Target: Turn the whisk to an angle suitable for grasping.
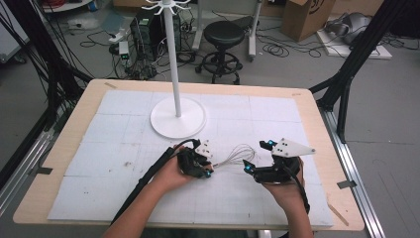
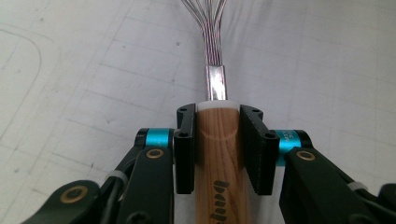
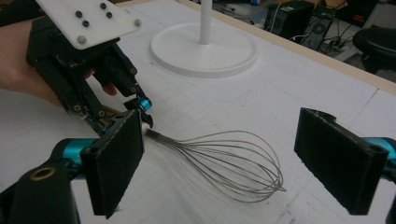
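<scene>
Here, one whisk (image 1: 236, 154), two hand-held grippers and one white stand (image 1: 177, 115) share a single pale gridded table (image 1: 114, 148). The whisk has a light wooden handle (image 2: 218, 163) with dark lettering burned into the grain, a white collar at its top, a short bright metal ferrule and a balloon of thin steel wires (image 3: 233, 163) that fan out and loop back. It lies low over the middle of the table, in front of the stand's round base and between the two hands, its wire head pointing toward the person's right. The left gripper (image 1: 208, 167) is clamped on the handle just below the collar, one black pad pressed to each side of the wood, as the left gripper view shows from straight behind. The left hand (image 1: 173, 173) cups that gripper from below and behind, forearm reaching in from the bottom edge of the high view, a black cable trailing back along it. The right gripper (image 1: 256, 157) waits just beside the wire head with its jaws spread wide and nothing between the pads; in the right gripper view the wires sit in the gap between them, untouched. The right hand (image 1: 282, 186) holds that gripper level, aimed toward the left hand, grey three-cornered plate on top.
</scene>
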{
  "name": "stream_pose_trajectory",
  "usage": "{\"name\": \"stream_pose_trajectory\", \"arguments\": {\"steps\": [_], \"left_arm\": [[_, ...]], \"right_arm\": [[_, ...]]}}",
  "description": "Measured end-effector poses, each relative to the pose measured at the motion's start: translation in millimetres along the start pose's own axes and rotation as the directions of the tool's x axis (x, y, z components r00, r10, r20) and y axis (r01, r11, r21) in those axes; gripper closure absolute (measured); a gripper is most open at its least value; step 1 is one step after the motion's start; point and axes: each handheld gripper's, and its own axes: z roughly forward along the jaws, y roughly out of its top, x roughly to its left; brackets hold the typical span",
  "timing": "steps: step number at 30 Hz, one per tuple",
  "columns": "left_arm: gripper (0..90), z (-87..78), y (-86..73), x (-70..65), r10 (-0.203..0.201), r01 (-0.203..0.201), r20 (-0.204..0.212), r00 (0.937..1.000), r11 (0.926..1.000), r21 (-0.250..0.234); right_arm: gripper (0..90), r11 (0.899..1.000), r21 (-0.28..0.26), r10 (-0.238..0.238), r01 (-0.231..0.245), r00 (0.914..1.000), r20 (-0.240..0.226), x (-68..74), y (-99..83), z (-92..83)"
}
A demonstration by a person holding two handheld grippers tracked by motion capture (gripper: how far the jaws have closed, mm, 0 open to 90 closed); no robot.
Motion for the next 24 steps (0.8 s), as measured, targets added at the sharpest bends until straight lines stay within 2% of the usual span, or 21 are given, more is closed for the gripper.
{"name": "stream_pose_trajectory", "arguments": {"steps": [2,6,7,8,10,12,18,21,23,24], "left_arm": [[67.9,0.2,0.2,0.1,0.019,-0.019,-0.005,0.9998,0.9998,-0.001],[67.0,-2.1,0.0,0.1,0.012,-0.012,-0.018,0.9998,0.9999,-0.012],[64.9,-8.3,0.6,1.3,-0.007,0.006,-0.018,0.9998,0.9988,-0.048],[63.5,-8.3,0.6,1.3,-0.007,0.006,-0.018,0.9998,0.9988,-0.048],[61.4,-18.8,1.2,3.3,-0.025,0.024,-0.002,0.9997,0.9954,-0.093],[57.3,-27.2,1.5,2.7,-0.041,0.04,-0.005,0.9991,0.9913,-0.125],[51.2,-54.1,-7.0,-2.3,-0.043,0.037,-0.03,0.9986,0.9836,-0.176],[49.7,-72.2,-20.7,-3.1,-0.068,0.053,-0.063,0.9957,0.9758,-0.212],[47.4,-83.9,-30.9,-2.8,-0.095,0.071,-0.085,0.9919,0.967,-0.245],[44.0,-89.6,-36.1,-2.7,-0.113,0.083,-0.1,0.9885,0.9603,-0.266]], "right_arm": [[15.0,1.0,0.002,0.0,0.0,1.0,-0.002,-0.3,0.0,0.4],[15.0,1.0,0.008,0.002,-0.002,1.0,0.0,-0.9,-1.4,1.4],[15.0,1.0,0.012,0.013,-0.013,0.9999,0.0,-0.1,-1.9,1.8],[15.0,1.0,0.012,0.013,-0.013,0.9999,0.0,-0.1,-1.9,1.8],[15.0,1.0,0.021,0.01,-0.01,0.9999,-0.003,1.1,-1.8,4.5],[15.0,1.0,0.023,0.005,-0.005,1.0,-0.006,2.3,-1.3,5.6],[15.1,1.0,0.025,0.0,0.0,1.0,-0.008,4.2,-1.0,6.0],[15.1,1.0,0.022,-0.001,0.002,1.0,-0.008,5.2,-0.7,6.0],[15.1,1.0,0.029,-0.002,0.003,0.9999,-0.012,6.2,-0.8,7.5],[15.0,0.999,0.038,-0.01,0.01,0.9998,-0.014,7.0,-1.2,9.8]]}}
